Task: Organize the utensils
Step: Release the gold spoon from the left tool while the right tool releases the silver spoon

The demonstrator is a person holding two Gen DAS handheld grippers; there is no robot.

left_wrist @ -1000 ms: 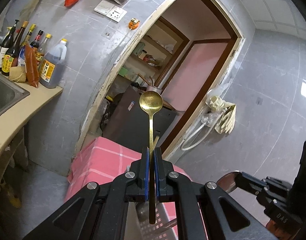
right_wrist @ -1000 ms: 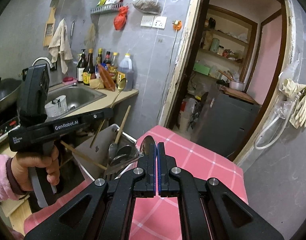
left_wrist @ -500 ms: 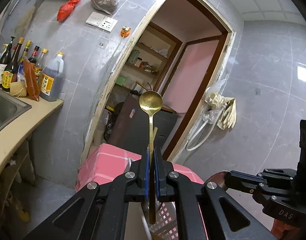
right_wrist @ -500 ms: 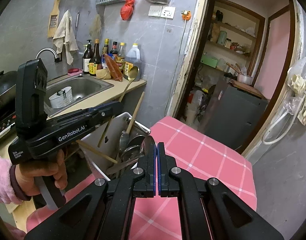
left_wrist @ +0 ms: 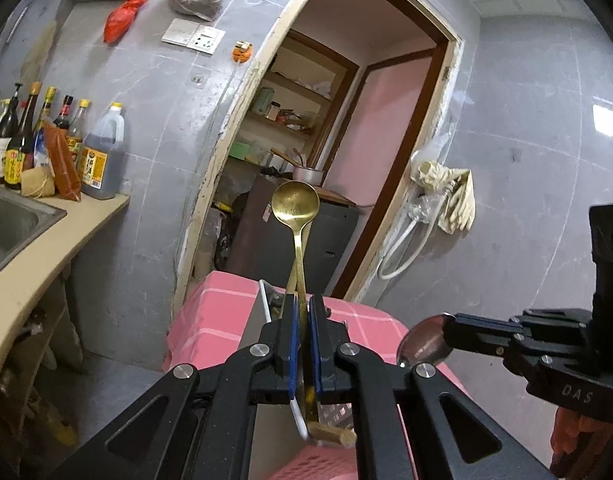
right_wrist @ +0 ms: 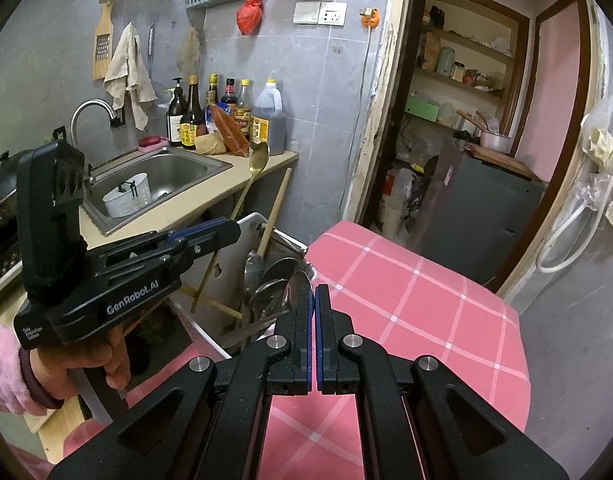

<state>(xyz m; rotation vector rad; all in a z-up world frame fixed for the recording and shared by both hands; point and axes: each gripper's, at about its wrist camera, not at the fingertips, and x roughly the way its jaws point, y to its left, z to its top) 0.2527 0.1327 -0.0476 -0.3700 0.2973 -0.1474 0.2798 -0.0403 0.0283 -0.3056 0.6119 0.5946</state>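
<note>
The left gripper point(left_wrist: 302, 320) is clamped on the handle of a gold spoon point(left_wrist: 295, 204), which stands upright with its round bowl facing the camera against a dark doorway. Low at the right, the right gripper point(left_wrist: 450, 334) pinches a silver spoon point(left_wrist: 424, 346) by its bowl end, held sideways. Beneath both lies a table in a pink checked cloth point(left_wrist: 214, 312), with a white utensil bin point(left_wrist: 262, 300) partly hidden behind the fingers. At the left, sauce bottles point(left_wrist: 46, 140) stand on a beige counter point(left_wrist: 46, 248) beside a steel sink point(left_wrist: 14, 220)
</note>
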